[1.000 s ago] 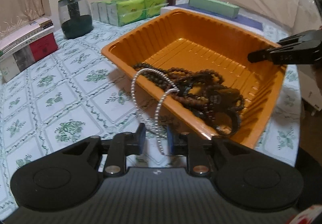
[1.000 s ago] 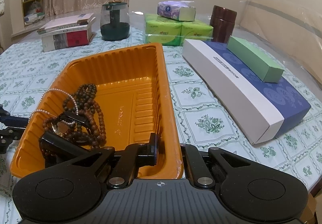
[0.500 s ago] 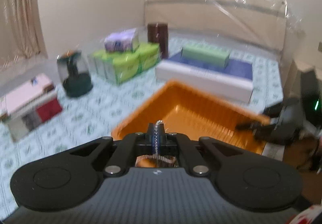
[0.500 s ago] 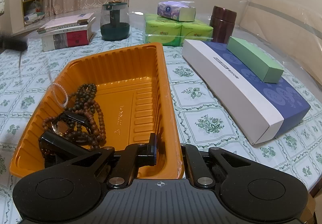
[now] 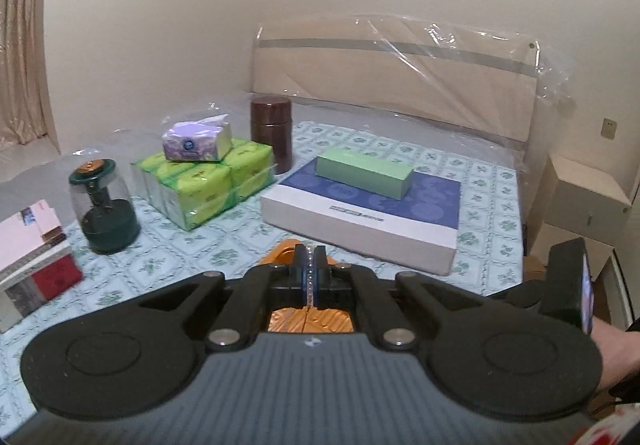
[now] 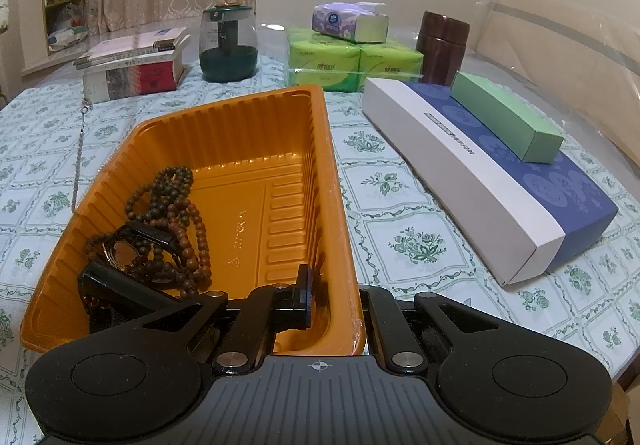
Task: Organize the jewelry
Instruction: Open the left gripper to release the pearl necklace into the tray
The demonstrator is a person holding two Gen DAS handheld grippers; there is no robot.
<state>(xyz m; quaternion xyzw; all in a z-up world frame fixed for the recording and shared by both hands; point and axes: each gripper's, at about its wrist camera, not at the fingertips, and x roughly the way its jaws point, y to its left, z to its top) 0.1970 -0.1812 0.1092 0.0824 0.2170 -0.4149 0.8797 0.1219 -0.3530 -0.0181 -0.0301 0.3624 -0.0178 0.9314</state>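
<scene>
The orange tray point(image 6: 256, 149) lies straight ahead of the right gripper point(image 6: 334, 301), which pinches the tray's near rim, one finger inside the wall and the other outside; this looks like a steadying hold, so the light plastic does not slide or tip while jewelry is drawn out of it. Ahead and to the left of that gripper, in the tray's near-left corner, the brown bead strands point(image 6: 172, 217) lie tangled around a dark watch-like piece point(image 6: 132, 245), probably why items are taken out one at a time. High to the left, above the tray's left edge, the left gripper point(image 5: 310, 277) has its fingers pressed together on a thin pearl strand point(image 6: 80, 149). From it the strand hangs down in a straight line, its lower end just outside the tray's left wall; lifting it high likely frees it from the beads.
</scene>
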